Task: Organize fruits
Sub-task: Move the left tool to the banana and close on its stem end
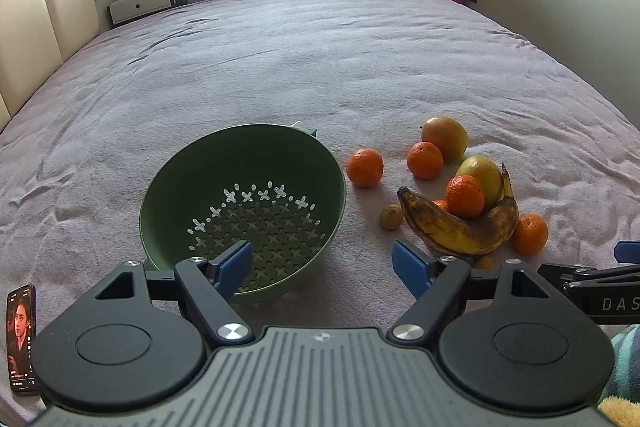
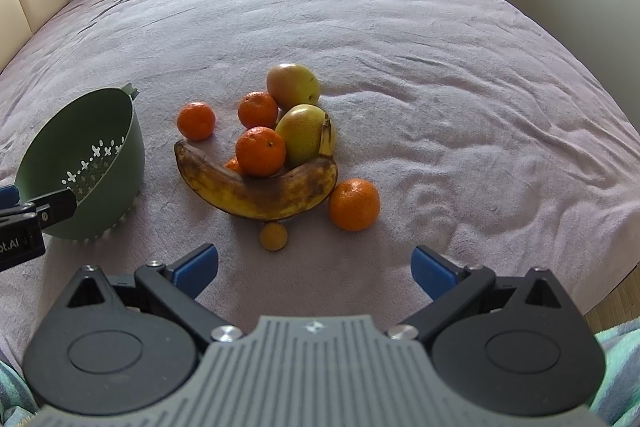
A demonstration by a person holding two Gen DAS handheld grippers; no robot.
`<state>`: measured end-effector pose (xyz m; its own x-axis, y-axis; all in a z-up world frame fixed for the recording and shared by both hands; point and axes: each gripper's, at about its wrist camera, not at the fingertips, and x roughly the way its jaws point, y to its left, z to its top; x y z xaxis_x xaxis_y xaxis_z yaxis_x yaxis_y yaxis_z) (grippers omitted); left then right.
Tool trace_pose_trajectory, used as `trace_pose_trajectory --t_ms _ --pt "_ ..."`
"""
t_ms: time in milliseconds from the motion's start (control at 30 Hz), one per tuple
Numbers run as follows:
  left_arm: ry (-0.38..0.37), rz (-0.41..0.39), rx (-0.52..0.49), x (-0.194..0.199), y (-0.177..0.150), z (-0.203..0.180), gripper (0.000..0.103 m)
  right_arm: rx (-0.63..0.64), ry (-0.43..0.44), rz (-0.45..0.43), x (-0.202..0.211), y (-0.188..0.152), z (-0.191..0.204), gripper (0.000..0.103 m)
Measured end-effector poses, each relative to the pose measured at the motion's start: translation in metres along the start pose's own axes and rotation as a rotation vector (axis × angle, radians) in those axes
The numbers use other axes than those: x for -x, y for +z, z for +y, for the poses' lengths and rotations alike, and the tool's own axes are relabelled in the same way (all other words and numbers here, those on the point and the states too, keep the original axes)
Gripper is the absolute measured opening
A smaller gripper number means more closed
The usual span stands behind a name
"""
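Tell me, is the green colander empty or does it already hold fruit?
Empty. The green colander shows only its bare perforated bottom; the banana and the oranges lie beside it on the bedspread.

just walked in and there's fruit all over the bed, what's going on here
A person holds a two-finger gripper in each hand over a bed, sorting fruit. Both the left gripper and the right gripper are open and hold nothing. The green colander is tilted on the blanket and empty. The fruit lies in a loose pile beside it: a spotted banana, several oranges and two yellow-green fruits. Nothing has gone into the colander yet.
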<state>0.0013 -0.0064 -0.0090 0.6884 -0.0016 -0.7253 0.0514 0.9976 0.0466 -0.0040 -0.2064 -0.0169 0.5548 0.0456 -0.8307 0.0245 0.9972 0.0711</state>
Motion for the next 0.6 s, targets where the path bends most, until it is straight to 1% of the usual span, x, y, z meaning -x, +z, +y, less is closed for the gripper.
trace_pose_trajectory --t_ms 133,233,333,400,467,500,567,600 --pt "-0.016 0.010 0.014 -0.001 0.001 0.001 0.092 0.015 -0.011 -0.017 0.000 -0.001 0.001 0.099" --pt "-0.065 0.029 0.056 -0.002 0.002 0.006 0.084 0.041 -0.023 -0.050 0.000 -0.002 0.002 0.099" --pt "-0.104 0.038 0.073 -0.004 0.002 0.007 0.081 0.064 -0.011 -0.102 0.001 -0.002 0.001 0.098" --pt "-0.122 0.044 0.061 -0.005 0.002 0.003 0.077 0.073 0.012 -0.122 0.000 -0.001 0.001 0.093" --pt "-0.156 0.043 0.049 -0.006 0.001 -0.001 0.071 0.072 0.029 -0.111 -0.004 0.000 0.000 0.087" --pt "-0.174 0.045 0.045 -0.007 0.001 -0.003 0.070 0.068 0.031 -0.103 -0.006 0.000 -0.001 0.085" --pt "-0.205 0.048 0.041 -0.010 0.001 -0.007 0.063 0.058 0.031 -0.090 -0.010 0.000 -0.003 0.076" --pt "-0.216 0.048 0.040 -0.011 0.001 -0.009 0.061 0.051 0.028 -0.085 -0.012 0.000 -0.004 0.075"
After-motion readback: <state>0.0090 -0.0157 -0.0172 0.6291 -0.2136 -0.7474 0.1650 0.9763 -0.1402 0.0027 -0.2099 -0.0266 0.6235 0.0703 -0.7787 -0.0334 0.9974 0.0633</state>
